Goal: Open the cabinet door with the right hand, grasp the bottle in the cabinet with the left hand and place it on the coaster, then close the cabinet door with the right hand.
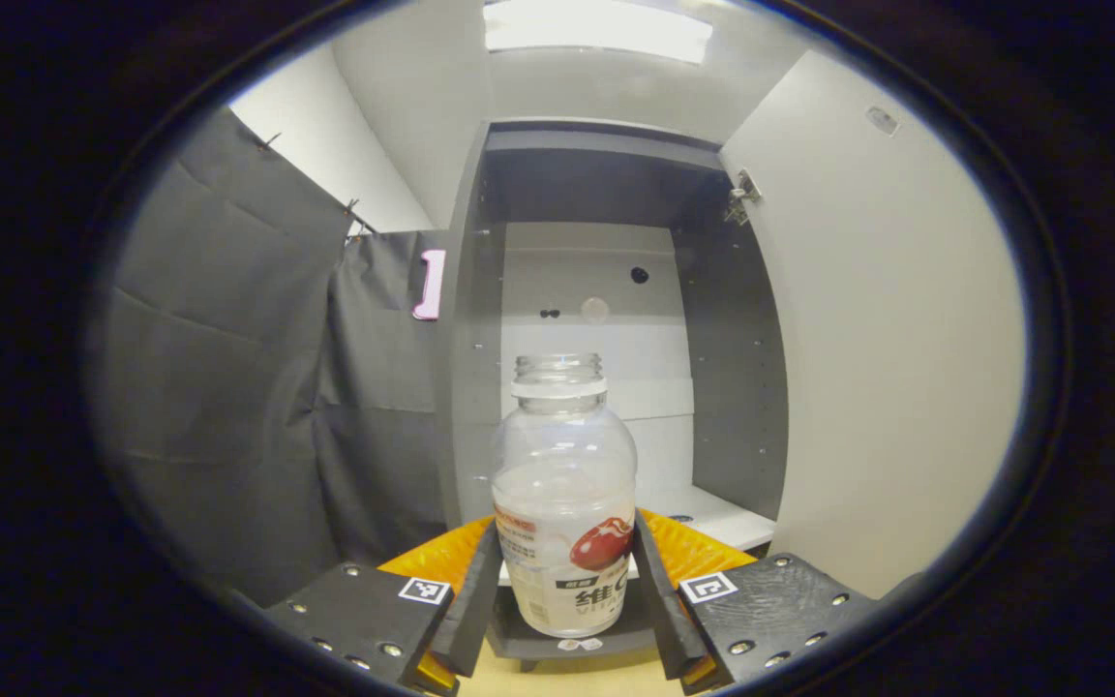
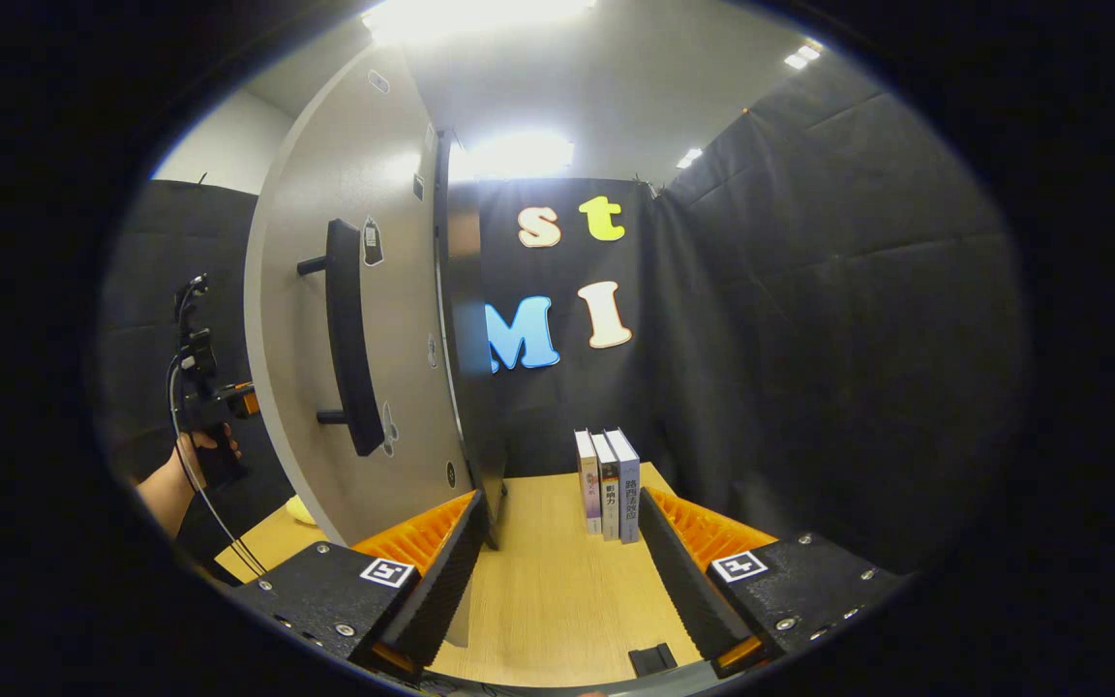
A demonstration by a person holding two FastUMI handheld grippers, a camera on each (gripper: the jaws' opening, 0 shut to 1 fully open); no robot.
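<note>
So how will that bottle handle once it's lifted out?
The bottle looks like thin clear plastic with no cap, nearly empty, so probably light and squashable between the left gripper fingers. Tall with a rounded body, it may tip if set down crooked.

You see a clear bottle [image 1: 564, 503] with white collar, red-fruit label; grey cabinet [image 1: 468, 319], white door [image 1: 891, 319] at 3 o'clock; black handle [image 2: 349, 339]; tan wood table [image 2: 557, 590].

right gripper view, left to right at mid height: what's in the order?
Hand holding the left gripper → door handle on the open cabinet door → books standing on the table → black cloth wall.
</note>
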